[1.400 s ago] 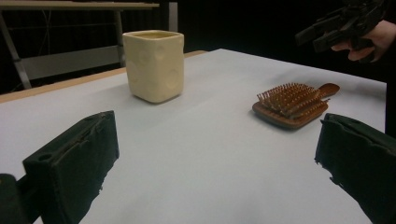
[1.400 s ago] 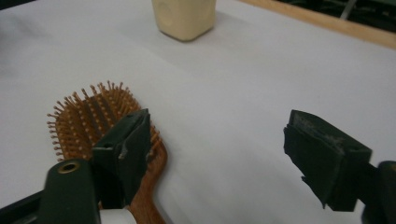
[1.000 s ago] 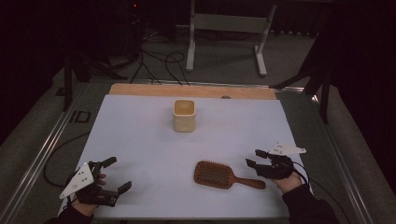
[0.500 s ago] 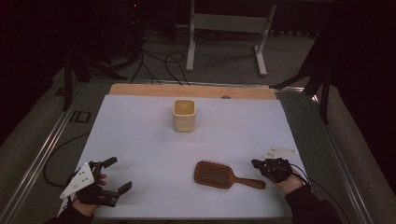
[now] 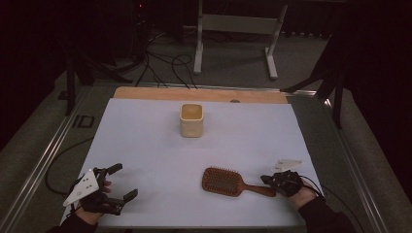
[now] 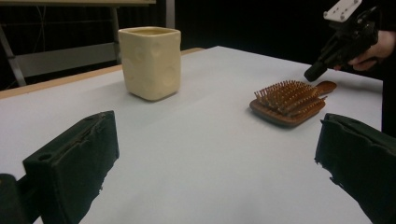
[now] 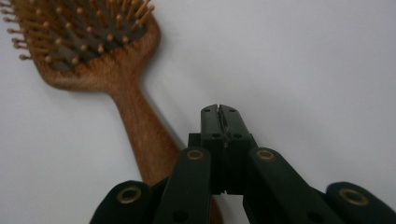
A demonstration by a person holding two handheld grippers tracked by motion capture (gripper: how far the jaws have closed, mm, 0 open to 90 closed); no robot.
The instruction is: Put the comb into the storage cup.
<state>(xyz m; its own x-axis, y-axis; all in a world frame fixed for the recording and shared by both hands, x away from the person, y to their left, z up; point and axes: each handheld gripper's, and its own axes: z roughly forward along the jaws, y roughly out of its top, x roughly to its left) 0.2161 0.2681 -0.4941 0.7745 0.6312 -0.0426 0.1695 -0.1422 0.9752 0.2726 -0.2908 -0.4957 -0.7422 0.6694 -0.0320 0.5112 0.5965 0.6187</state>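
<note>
Hairbrush (image 5: 229, 180) lies bristles up on white table (image 5: 145, 145); right gripper (image 5: 266, 180), jaws pressed together, beside its handle; left gripper (image 5: 121, 182) spread wide.

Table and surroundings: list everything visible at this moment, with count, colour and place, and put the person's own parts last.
Table cover: 1, white, spread over the table, with a bare wooden strip along the far edge.
Cup: 1, cream, squarish, upright at the far middle of the table.
Hairbrush: 1, brown wood, lying bristles up near the front right, handle toward the right gripper.
Metal stand: 1, pale grey, on the floor beyond the table.
Cables: several, black, on the floor behind the table.
Left gripper: 1, black, jaws wide apart, front left.
Right gripper: 1, black, jaws pressed together, just above the hairbrush handle's end.
</note>
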